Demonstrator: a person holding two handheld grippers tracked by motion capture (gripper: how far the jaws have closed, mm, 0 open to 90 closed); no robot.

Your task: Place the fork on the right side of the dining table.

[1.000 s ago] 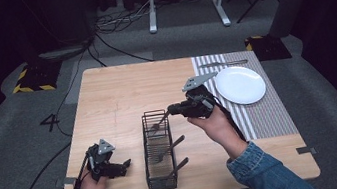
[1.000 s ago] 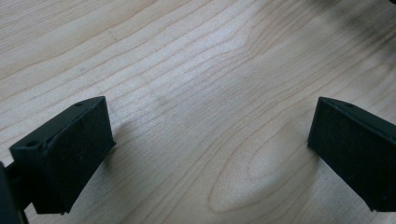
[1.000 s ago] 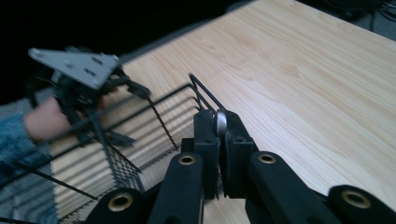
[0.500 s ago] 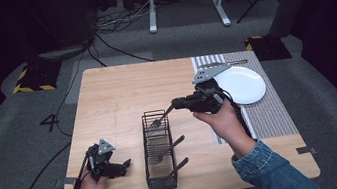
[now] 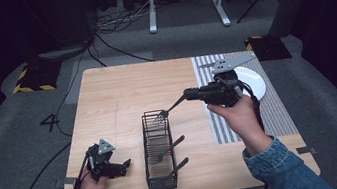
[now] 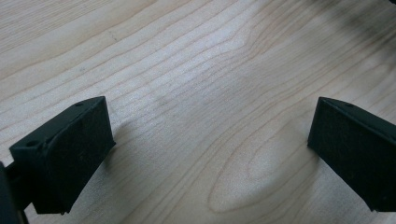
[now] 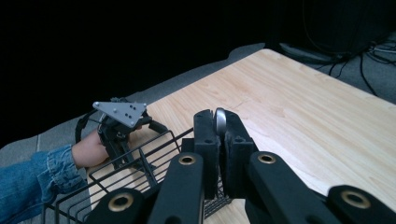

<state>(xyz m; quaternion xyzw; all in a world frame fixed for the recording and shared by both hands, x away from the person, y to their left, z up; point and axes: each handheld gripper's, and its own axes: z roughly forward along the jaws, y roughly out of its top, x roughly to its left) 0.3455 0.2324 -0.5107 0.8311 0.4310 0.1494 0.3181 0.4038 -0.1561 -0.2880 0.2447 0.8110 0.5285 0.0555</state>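
One silver metal fork [image 5: 171, 108] sits pinched in the right gripper [image 5: 191, 92], slanting tines-down over the black wire rack's [image 5: 158, 149] far end; left gripper [image 5: 125, 163] spread, idle.

black wire rack [image 5: 159, 151], white plate [image 5: 254, 81], grey-striped mat [image 5: 260, 111]

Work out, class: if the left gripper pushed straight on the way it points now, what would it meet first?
Probably the bare wooden table: the left gripper has its open fingers aimed down at it, with nothing between them. The gap's depth is unclear.
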